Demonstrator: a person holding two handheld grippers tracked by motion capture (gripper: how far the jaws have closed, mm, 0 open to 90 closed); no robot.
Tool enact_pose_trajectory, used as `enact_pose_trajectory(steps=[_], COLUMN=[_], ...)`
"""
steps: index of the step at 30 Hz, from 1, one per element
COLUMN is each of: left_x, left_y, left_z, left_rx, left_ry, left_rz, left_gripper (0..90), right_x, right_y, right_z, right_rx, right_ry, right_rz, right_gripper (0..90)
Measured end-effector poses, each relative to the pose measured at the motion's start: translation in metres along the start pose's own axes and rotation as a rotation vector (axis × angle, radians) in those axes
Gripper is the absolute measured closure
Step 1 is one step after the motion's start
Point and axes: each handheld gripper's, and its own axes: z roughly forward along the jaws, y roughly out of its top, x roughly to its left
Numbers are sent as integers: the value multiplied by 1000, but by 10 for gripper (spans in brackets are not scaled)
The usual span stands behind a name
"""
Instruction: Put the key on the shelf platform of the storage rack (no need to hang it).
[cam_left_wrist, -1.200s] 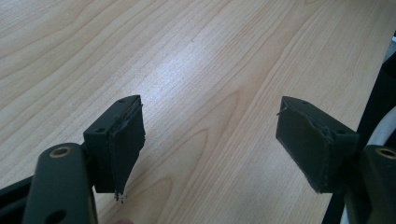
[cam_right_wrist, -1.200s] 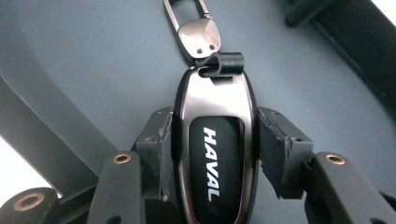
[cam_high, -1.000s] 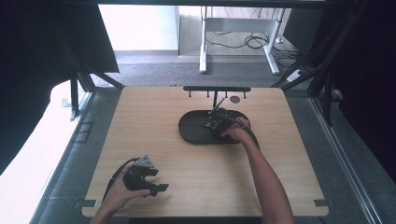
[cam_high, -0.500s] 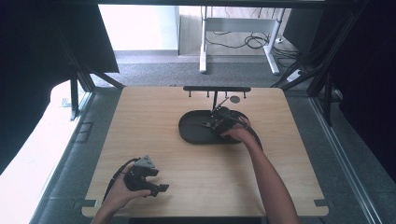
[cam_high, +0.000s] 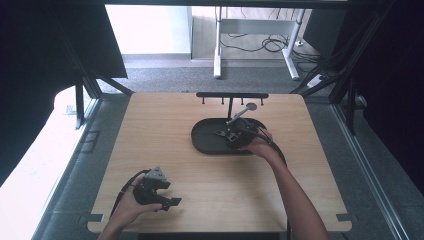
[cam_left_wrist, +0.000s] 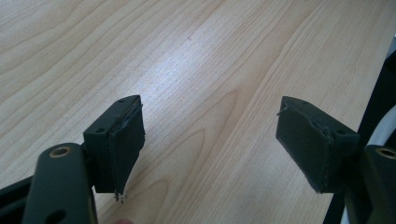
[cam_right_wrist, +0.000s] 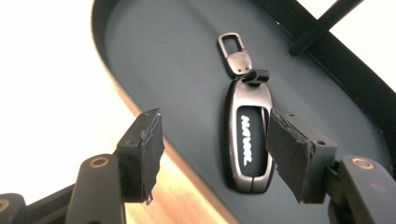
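A dark metal key fob (cam_right_wrist: 247, 140) with a clip at its top lies flat in the black oval tray (cam_high: 200, 142). My right gripper (cam_right_wrist: 219, 149) hovers just above it, and its jaws have just been opening. They stand apart, the fob lies loose below the right pad (cam_right_wrist: 289, 158), and neither pad presses on it. In the high view the right gripper (cam_high: 229, 134) sits over the tray's middle. My left gripper (cam_high: 172, 202) rests near the table's front left, open over bare wood (cam_left_wrist: 219, 140).
A black rack (cam_high: 231, 95) with small hooks stands on a post just behind the tray. The wooden table (cam_high: 165, 130) has bare surface to the left of the tray and along the front. The right gripper's cable trails off the front edge.
The right gripper has lifted slightly over the tray. The left hand and its gripper have stayed where they were.
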Motion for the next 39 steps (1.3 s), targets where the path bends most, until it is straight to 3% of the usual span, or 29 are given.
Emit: enact_pose_trajectory(steps=[6,11,23,27,30,36,39], left_x=[-1,-3,-8,-7,-7,-7,-6], left_y=[0,1,3,3,3,3,3], left_z=[1,2,7,6,6,5,4], left_rx=[4,4,20,11,13,7,-3], left_ry=[-1,1,11,20,22,31,31], left_rz=[3,9,15,8,9,14,9], left_gripper=[240,240,240,241,242,242,243], right_x=[12,21,30,30,29,27,29], right_y=[-21,-52,-115,-126,-128,-131,-135], right_z=[-16,-26,-32,-33,-34,-39,-36], right_rx=[-47,-80,-133,-153,-145,-173,-156], right_ry=[12,37,57,54,39,36,37], right_rz=[7,32,110,127,121,154,157], right_gripper=[370,369,369,373,368,350,331])
